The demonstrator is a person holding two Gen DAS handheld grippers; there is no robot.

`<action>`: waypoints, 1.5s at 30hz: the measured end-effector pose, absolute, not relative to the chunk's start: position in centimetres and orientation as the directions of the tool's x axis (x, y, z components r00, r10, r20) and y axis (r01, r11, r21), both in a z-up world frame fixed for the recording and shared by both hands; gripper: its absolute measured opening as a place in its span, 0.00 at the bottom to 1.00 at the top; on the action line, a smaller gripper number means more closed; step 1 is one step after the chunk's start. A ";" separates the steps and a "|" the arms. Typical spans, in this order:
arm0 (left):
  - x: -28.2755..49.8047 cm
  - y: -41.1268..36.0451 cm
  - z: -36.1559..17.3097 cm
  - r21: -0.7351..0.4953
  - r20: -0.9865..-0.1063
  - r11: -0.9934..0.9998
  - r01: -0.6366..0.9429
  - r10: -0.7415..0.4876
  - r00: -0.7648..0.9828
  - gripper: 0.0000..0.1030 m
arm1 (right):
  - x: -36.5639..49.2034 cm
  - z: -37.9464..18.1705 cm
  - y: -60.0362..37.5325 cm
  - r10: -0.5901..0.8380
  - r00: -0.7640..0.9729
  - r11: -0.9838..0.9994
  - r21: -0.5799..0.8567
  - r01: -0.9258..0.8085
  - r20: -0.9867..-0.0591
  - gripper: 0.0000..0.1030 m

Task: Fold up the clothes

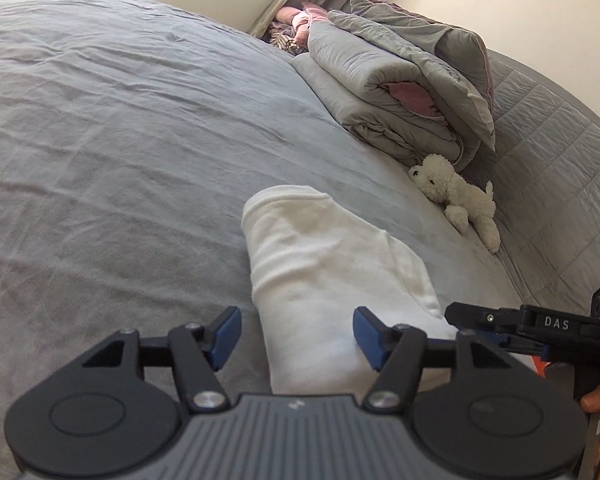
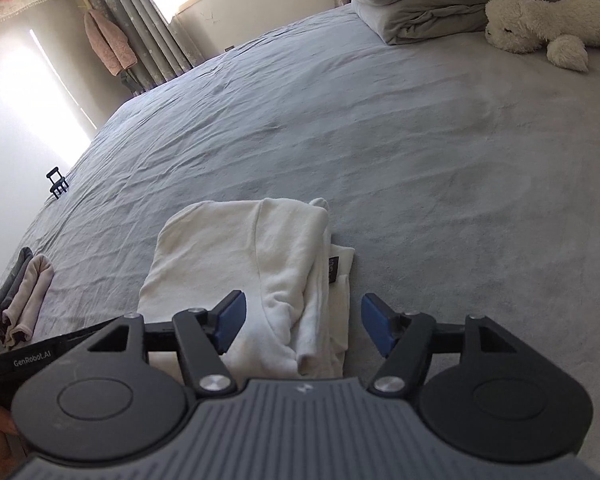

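Note:
A white garment [image 1: 324,280] lies folded into a compact rectangle on the grey bed sheet [image 1: 120,152]. My left gripper [image 1: 297,338] hovers over its near end, jaws open, blue pads [image 1: 225,334] clear of the cloth. In the right wrist view the same white garment [image 2: 252,276] shows its layered folds and a small dark label [image 2: 333,270]. My right gripper [image 2: 303,328] stands open above its near edge, nothing pinched between the pads [image 2: 231,320]. The right gripper's black body [image 1: 520,328] shows at the right edge of the left wrist view.
A folded grey quilt with pillows [image 1: 400,92] and a white plush toy [image 1: 456,196] lie by the quilted headboard [image 1: 552,168]. Rolled grey and beige clothes [image 2: 22,300] sit at the bed's left edge. A pink jacket [image 2: 108,40] hangs by the curtain.

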State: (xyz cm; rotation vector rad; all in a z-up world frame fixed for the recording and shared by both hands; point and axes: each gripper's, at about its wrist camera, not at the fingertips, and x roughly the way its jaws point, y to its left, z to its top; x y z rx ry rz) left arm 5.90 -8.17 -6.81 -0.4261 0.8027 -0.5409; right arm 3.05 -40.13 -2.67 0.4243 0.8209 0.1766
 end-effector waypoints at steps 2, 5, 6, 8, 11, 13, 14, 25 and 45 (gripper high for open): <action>6.4 -8.1 -7.0 -0.581 -0.560 0.767 0.274 -0.620 0.550 0.67 | 3.3 -3.0 -40.8 0.350 0.661 0.869 0.493 0.036 -0.664 0.68; 7.2 -8.2 -7.6 -0.621 -0.578 0.746 0.241 -0.643 0.502 0.73 | 3.7 -3.5 -41.7 0.386 0.649 0.821 0.566 0.083 -0.655 0.75; 7.5 -8.2 -7.8 -0.629 -0.586 0.743 0.230 -0.647 0.488 0.73 | 3.8 -3.7 -41.9 0.398 0.644 0.804 0.586 0.099 -0.654 0.75; 7.9 -8.3 -8.1 -0.646 -0.589 0.733 0.211 -0.655 0.474 0.74 | 4.2 -4.3 -42.2 0.422 0.629 0.773 0.622 0.127 -0.653 0.75; 8.4 -8.3 -8.5 -0.681 -0.573 0.709 0.185 -0.673 0.467 0.75 | 4.5 -5.0 -42.2 0.439 0.609 0.753 0.640 0.152 -0.661 0.75; 8.7 -8.3 -8.8 -0.702 -0.560 0.692 0.171 -0.684 0.469 0.74 | 4.7 -5.4 -42.3 0.442 0.607 0.747 0.646 0.160 -0.661 0.75; 8.8 -8.4 -9.0 -0.711 -0.551 0.684 0.165 -0.688 0.472 0.74 | 4.7 -5.5 -42.2 0.443 0.609 0.744 0.649 0.160 -0.658 0.75; 7.5 -10.2 -8.9 -0.634 -0.553 0.753 0.174 -0.599 0.579 0.46 | 4.3 -5.4 -39.5 0.387 0.662 0.827 0.560 0.060 -0.642 0.52; 8.0 -3.6 0.9 -0.537 -0.509 0.815 0.217 -0.518 0.688 0.37 | 8.1 1.9 -32.6 0.454 0.736 0.765 0.643 -0.033 -0.502 0.42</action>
